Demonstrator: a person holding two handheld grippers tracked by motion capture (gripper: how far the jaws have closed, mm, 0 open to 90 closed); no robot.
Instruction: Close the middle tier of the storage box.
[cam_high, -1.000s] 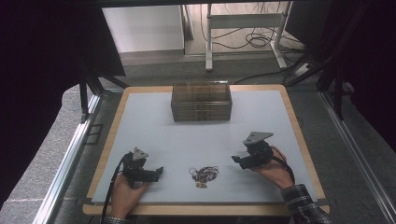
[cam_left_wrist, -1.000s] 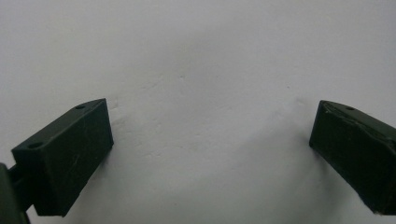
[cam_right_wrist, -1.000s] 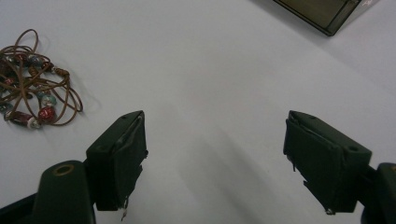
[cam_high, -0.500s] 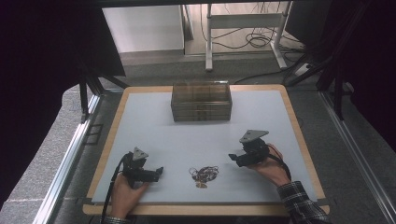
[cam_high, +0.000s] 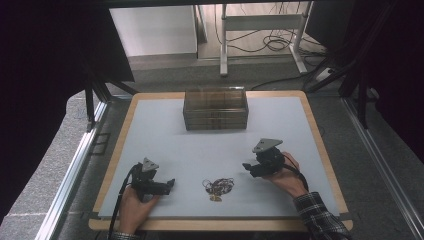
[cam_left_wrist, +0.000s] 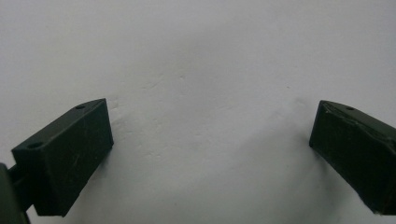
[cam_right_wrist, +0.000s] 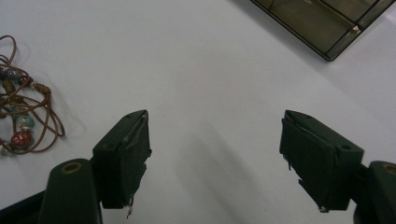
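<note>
Seen from the high view, a beaded cord necklace (cam_high: 218, 186) lies on the white table (cam_high: 210, 150) between the left gripper (cam_high: 169, 184) and right gripper (cam_high: 247, 167), apparently untouched. Each gripper view shows jaws spread wide, empty; the glass box (cam_right_wrist: 322, 18) sits beyond.

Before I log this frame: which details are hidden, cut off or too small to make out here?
- Beaded cord: the right gripper view's left edge cuts it off; in the high view it is too small to count beads.
- Glass box: its contents are unreadable in the high view through the tinted walls; the right gripper view's top edge cuts off all but one corner.
</note>
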